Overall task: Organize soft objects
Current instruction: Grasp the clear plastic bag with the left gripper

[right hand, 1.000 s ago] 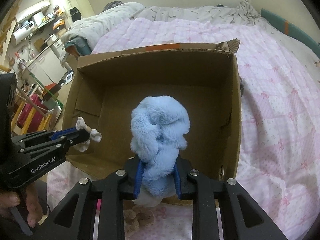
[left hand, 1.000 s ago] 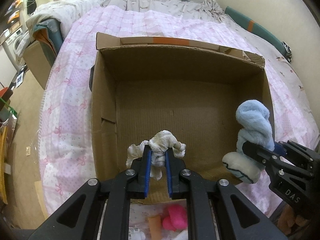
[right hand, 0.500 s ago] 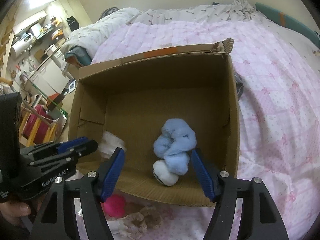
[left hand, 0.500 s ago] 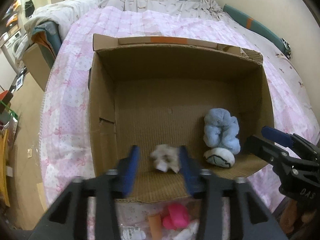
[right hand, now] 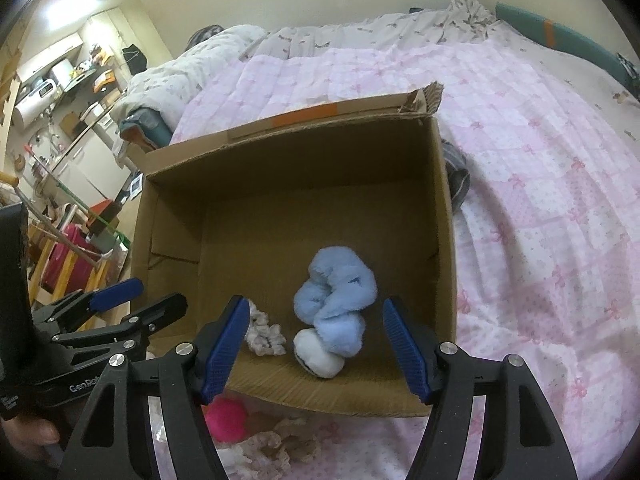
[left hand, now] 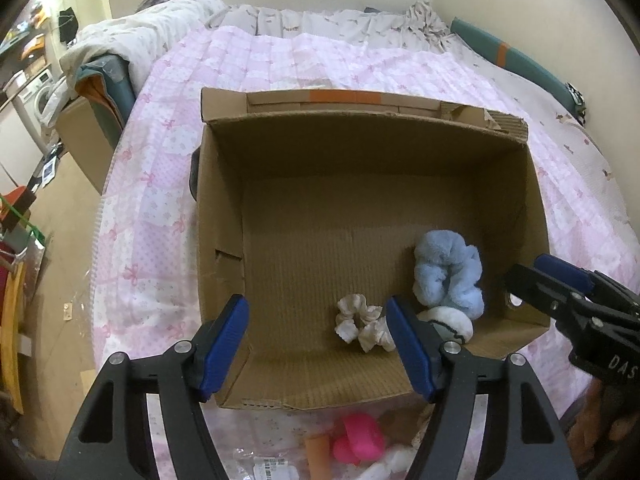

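Note:
An open cardboard box (left hand: 224, 208) (right hand: 446, 216) stands on a pink bed. Inside near its front wall lie a cream scrunchie (left hand: 362, 328) (right hand: 264, 332), a fluffy blue soft toy (left hand: 448, 276) (right hand: 334, 300) and a white rounded piece (left hand: 452, 324) (right hand: 318, 354) below it. My left gripper (left hand: 318, 346) (right hand: 138, 298) hovers over the box's front edge, its jaws still opening, nothing between them. My right gripper (right hand: 316, 348) (left hand: 536, 268) hangs above the blue toy with jaws wide and nothing gripped.
In front of the box on the quilt (left hand: 144, 216) lie a pink soft ball (left hand: 358, 438) (right hand: 226, 416), an orange-brown piece (left hand: 318, 456), a beige frilly item (right hand: 276, 446) and a plastic wrapper (left hand: 268, 468). Floor clutter (right hand: 68, 248) sits left of the bed.
Both grippers opened: the left let go of the cream scrunchie and the right let go of the blue toy. Both now lie on the box floor.

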{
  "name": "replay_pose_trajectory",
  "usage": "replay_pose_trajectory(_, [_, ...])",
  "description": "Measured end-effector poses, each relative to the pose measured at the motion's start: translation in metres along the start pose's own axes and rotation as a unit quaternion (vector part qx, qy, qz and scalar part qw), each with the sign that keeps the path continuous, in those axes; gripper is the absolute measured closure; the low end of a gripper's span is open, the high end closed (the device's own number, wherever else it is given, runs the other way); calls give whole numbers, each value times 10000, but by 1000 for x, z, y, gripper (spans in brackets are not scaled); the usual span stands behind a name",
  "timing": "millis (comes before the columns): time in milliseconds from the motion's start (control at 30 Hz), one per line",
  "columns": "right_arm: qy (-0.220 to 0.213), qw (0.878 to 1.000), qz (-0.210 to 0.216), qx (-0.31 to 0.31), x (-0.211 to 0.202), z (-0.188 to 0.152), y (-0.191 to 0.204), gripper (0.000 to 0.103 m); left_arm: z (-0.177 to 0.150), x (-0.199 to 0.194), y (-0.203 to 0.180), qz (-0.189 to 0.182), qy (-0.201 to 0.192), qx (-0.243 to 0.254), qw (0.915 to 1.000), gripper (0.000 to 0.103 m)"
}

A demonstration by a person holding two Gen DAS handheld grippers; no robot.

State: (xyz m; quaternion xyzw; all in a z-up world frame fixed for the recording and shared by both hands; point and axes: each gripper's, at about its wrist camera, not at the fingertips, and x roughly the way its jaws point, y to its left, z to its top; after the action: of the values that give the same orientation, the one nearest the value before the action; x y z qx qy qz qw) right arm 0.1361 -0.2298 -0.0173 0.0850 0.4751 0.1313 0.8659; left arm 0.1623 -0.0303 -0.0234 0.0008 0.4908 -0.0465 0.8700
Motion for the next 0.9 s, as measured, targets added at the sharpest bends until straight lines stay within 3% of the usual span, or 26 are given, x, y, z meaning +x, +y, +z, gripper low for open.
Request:
replay_pose_trajectory(133, [-139, 9998, -26, 113, -5, 2, -4, 30, 1, -11, 2, 0, -114, 7, 9999, 34])
replay_pose_trajectory(267, [-151, 9996, -4, 241, -9, 1, -8, 30, 0, -27, 5, 257, -375, 41, 9990, 34])
replay_pose_trajectory(567, [-281, 9994, -16, 203, -27, -7, -4, 30, -8, -50, 14, 341, -411, -90, 9985, 34])
replay_pose_trajectory(767, [-407, 9990, -6, 207, -45, -18, -3, 30, -26, -63, 27, 375, -291, -260, 9985, 34])
replay_pose_trajectory(900, [-289, 9992, 26, 257, -48, -28, -3, 30, -51, -59, 43, 319, 56, -541, 9980, 34])
